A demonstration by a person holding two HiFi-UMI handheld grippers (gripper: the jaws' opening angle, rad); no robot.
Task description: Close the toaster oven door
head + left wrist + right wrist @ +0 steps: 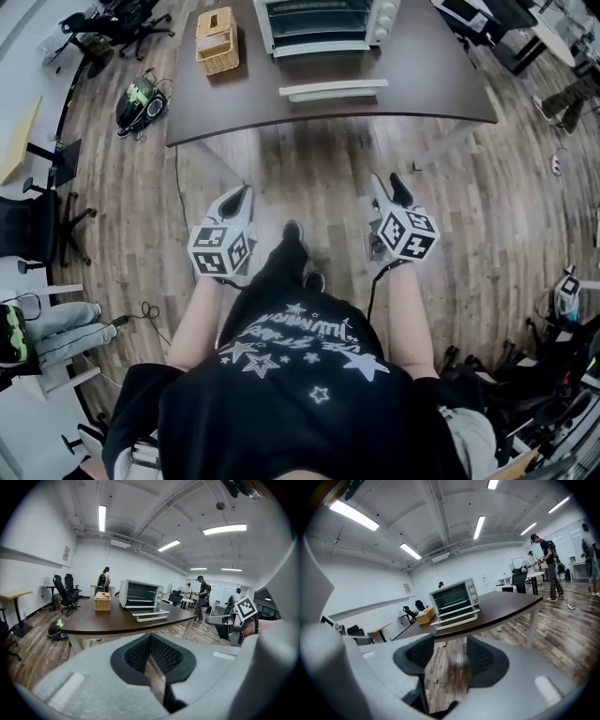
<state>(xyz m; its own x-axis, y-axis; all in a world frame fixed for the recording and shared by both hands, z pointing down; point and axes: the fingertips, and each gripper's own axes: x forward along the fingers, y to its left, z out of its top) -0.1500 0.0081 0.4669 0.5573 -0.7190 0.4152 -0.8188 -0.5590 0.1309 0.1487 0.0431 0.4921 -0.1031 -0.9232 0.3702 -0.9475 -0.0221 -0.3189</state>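
The toaster oven [328,21] door [333,90] lies open on the table [422,75], well apart from the left gripper [240,195], jaws seemingly together, and right gripper [389,186], jaws apart.

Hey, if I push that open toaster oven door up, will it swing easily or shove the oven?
The door lies level and looks rigid, so it probably pivots up whole. The toaster oven sits on a smooth table and may slide back.
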